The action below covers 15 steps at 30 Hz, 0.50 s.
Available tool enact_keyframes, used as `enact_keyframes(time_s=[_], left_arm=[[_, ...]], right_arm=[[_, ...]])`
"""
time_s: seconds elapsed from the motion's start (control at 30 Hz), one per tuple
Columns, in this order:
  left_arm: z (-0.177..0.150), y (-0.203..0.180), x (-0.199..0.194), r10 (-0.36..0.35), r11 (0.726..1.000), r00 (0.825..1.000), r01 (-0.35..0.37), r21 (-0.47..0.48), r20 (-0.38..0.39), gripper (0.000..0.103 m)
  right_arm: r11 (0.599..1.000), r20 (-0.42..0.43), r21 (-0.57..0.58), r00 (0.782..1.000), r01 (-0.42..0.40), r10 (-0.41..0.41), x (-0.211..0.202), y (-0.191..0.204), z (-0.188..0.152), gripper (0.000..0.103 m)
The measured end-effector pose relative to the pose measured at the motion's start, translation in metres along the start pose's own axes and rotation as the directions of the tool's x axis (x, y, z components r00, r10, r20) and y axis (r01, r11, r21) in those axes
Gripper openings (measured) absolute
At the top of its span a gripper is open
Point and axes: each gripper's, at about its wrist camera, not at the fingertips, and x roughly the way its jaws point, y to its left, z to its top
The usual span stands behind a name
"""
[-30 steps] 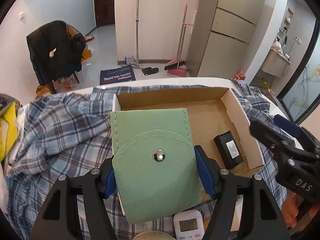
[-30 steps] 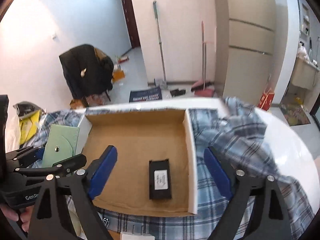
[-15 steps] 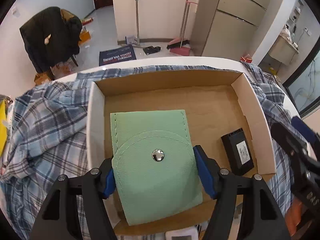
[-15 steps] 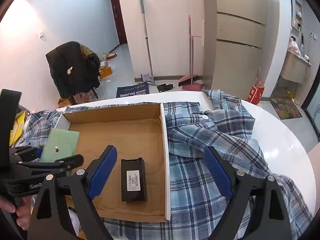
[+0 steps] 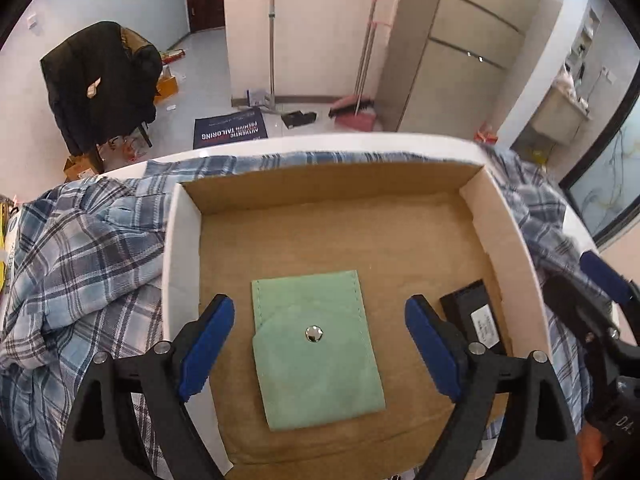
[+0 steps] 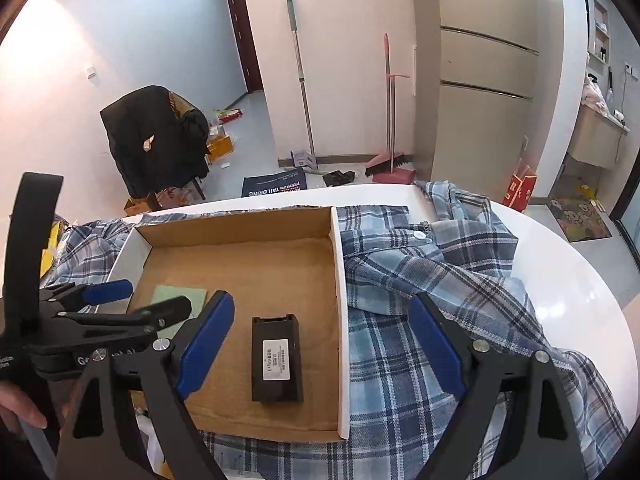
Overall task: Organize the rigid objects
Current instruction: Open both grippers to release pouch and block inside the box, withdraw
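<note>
A green snap-button pouch (image 5: 316,352) lies flat on the floor of an open cardboard box (image 5: 180,248). My left gripper (image 5: 320,344) is open above it, its blue pads wide on either side and apart from the pouch. A black battery pack (image 5: 476,316) lies at the box's right side; it also shows in the right wrist view (image 6: 276,358). My right gripper (image 6: 320,348) is open and empty over the box's right wall (image 6: 338,300). The left gripper (image 6: 108,300) and part of the pouch (image 6: 180,296) show at the left of that view.
The box rests on a blue plaid shirt (image 6: 420,288) spread over a round white table (image 6: 568,280). Small items lie at the table's near edge, mostly hidden. A chair with a black coat (image 5: 100,92) and brooms stand on the floor beyond.
My left gripper carried the green pouch into the box, opened and let it go; the pouch now lies on the box floor. The right gripper shifted slightly and stayed open.
</note>
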Motion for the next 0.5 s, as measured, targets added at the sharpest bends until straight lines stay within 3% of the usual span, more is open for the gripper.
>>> enact_keyframes(time_s=[0.1, 0.2, 0.27, 0.37, 0.5], left_arm=[[0.0, 0.008, -0.013, -0.009, 0.999, 0.999, 0.011, -0.034, 0.051, 0.089], [-0.001, 0.009, -0.042, -0.001, 1.0, 0.981, 0.002, -0.007, 0.193, 0.089], [-0.007, 0.009, -0.068, -0.002, 1.0, 0.948, -0.006, 0.024, 0.318, 0.089], [-0.022, 0.011, -0.109, -0.011, 0.998, 0.883, -0.02, 0.061, 0.469, 0.089], [-0.044, 0.013, -0.151, 0.014, 0.997, 0.839, -0.054, 0.057, 0.545, 0.089]], right_arm=[[1.0, 0.013, -0.006, 1.0, -0.004, 0.004, -0.003, 0.002, 0.001, 0.088], [1.0, 0.022, -0.009, 1.0, -0.011, 0.011, -0.007, 0.005, 0.002, 0.088], [0.999, 0.023, -0.016, 0.999, -0.03, 0.03, -0.011, 0.009, 0.003, 0.088], [0.998, 0.046, -0.036, 0.998, -0.042, 0.044, -0.024, 0.017, 0.003, 0.088], [0.997, 0.097, -0.066, 0.994, -0.041, 0.047, -0.051, 0.029, 0.002, 0.09]])
